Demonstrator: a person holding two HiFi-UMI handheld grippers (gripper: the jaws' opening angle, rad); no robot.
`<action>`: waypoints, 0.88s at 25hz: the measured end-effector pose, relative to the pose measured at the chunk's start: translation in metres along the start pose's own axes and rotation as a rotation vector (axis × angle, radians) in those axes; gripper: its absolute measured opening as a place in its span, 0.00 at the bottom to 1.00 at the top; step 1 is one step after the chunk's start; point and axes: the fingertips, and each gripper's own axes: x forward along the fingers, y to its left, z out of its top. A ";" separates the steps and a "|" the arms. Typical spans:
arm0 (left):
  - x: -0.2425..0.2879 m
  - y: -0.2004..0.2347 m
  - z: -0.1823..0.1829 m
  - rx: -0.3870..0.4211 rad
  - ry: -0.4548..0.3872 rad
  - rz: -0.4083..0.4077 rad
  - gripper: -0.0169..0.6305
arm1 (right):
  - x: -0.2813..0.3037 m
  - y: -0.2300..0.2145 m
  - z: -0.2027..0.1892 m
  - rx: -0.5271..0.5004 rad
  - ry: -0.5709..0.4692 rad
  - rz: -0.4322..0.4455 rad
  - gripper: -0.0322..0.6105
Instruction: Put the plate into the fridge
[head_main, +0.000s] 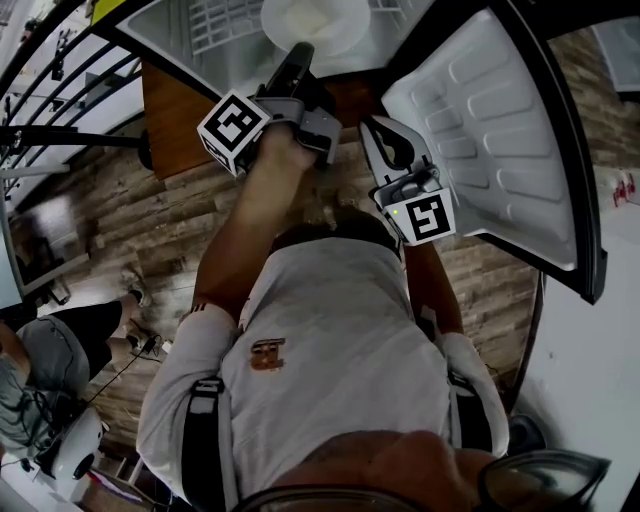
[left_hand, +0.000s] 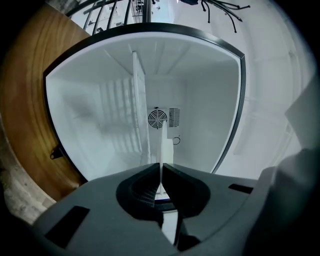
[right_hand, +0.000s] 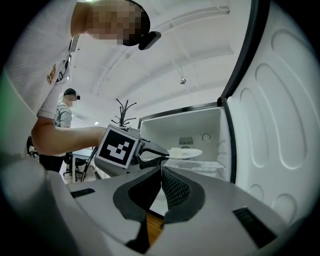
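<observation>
The white plate (head_main: 315, 22) is held flat inside the open fridge (head_main: 180, 30), above a glass shelf (right_hand: 205, 165). My left gripper (head_main: 300, 58) is shut on the plate's near rim. In the left gripper view the plate (left_hand: 165, 145) shows edge-on as a thin white strip running out from the closed jaws of the left gripper (left_hand: 161, 167) toward the fridge's back wall. The right gripper view shows the plate (right_hand: 186, 152) from the side, sticking out of the left gripper (right_hand: 150, 150). My right gripper (head_main: 385, 135) hangs back outside the fridge, shut with nothing in it (right_hand: 161, 170).
The fridge door (head_main: 500, 130) stands open at the right, its moulded inner face close to my right gripper. A round fan vent (left_hand: 157, 118) sits on the back wall. A wooden panel (head_main: 175, 120) flanks the fridge's left side. Another person (head_main: 40, 370) stands at lower left.
</observation>
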 end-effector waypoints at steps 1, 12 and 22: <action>0.005 0.000 -0.001 0.000 -0.005 0.004 0.07 | 0.001 -0.005 0.002 -0.001 -0.005 0.005 0.10; 0.058 0.018 -0.002 -0.022 -0.049 0.057 0.07 | 0.015 -0.034 -0.003 0.028 -0.018 0.058 0.10; 0.084 0.030 0.001 -0.040 -0.085 0.088 0.07 | 0.015 -0.048 -0.009 0.048 -0.025 0.073 0.10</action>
